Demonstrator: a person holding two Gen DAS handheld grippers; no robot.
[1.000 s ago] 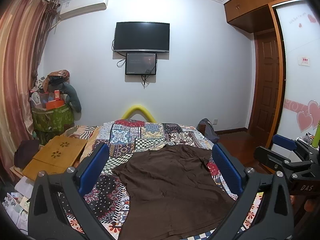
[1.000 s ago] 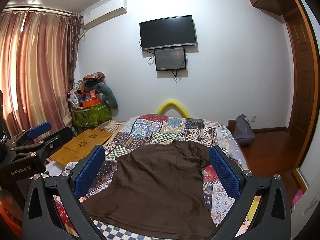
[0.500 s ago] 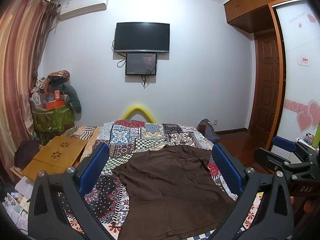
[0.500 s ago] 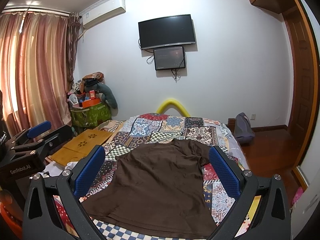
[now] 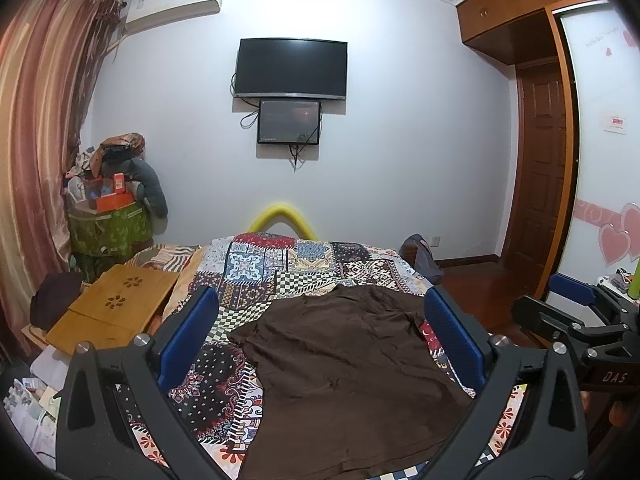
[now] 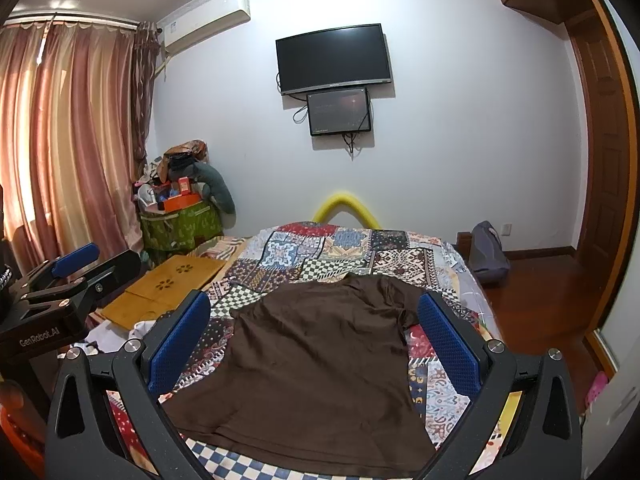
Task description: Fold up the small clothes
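**Both grippers tip slightly downward**

The only change is a small drift of the two views. In the left wrist view, the wall television (image 5: 291, 68) now sits a little higher and a shade further right than a second ago, so the left gripper (image 5: 319, 292) has tipped down slightly over the bed. In the right wrist view, the television (image 6: 334, 58) has risen a little and edged left, and the right gripper (image 6: 313, 295) has dipped likewise. The collar of the brown shirt (image 5: 348, 368) rides marginally higher between the fingers.

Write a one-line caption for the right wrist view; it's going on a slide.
Open right gripper above a brown short-sleeved shirt spread flat on a patchwork bedspread.
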